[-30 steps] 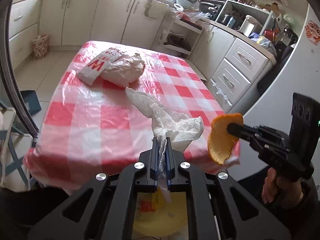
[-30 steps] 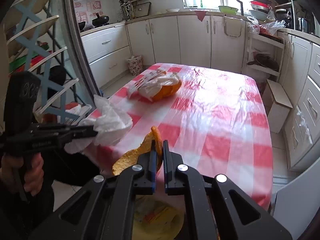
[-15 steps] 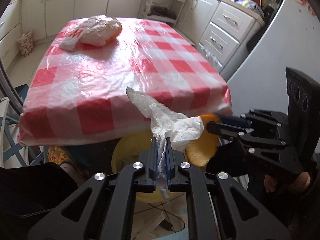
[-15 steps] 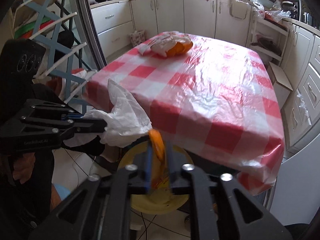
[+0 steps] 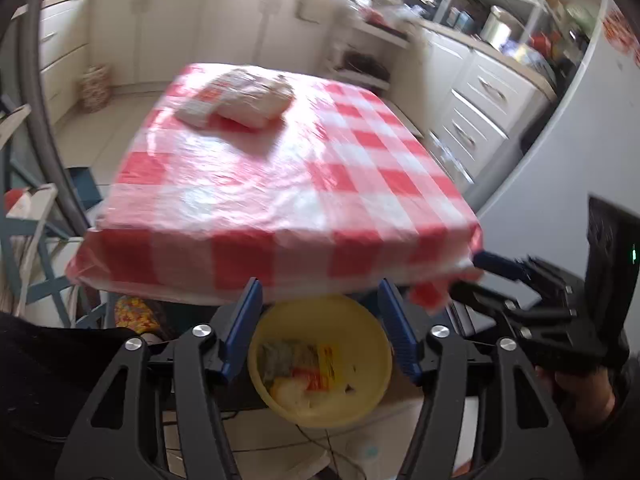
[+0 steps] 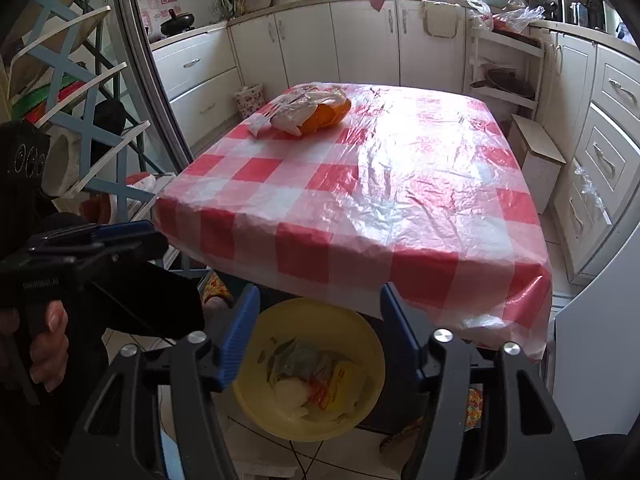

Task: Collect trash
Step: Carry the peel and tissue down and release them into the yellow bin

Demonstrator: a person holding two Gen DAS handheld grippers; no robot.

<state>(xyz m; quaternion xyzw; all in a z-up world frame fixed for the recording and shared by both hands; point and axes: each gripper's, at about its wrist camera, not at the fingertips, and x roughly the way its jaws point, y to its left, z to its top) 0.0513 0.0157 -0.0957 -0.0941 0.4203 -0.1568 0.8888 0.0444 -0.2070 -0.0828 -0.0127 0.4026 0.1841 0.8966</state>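
A yellow trash bin (image 5: 372, 380) stands on the floor at the table's near edge and holds wrappers and white scraps; it also shows in the right wrist view (image 6: 360, 332). My left gripper (image 5: 320, 312) is open and empty above the bin. My right gripper (image 6: 320, 320) is open and empty above it too. On the far left of the red checked table (image 6: 360, 184) lies a white paper bag with orange peel (image 6: 308, 112), also in the left wrist view (image 5: 240, 100).
White cabinets and drawers (image 6: 608, 148) line the right and back walls. A blue and white folding rack (image 6: 80, 92) stands at the left. A small floral bin (image 6: 250, 100) stands beyond the table. A white fridge side (image 5: 560, 184) is at the right.
Both grippers opened over the yellow bin. The white tissue left my left gripper and the orange peel left my right gripper; both grippers rose slightly.
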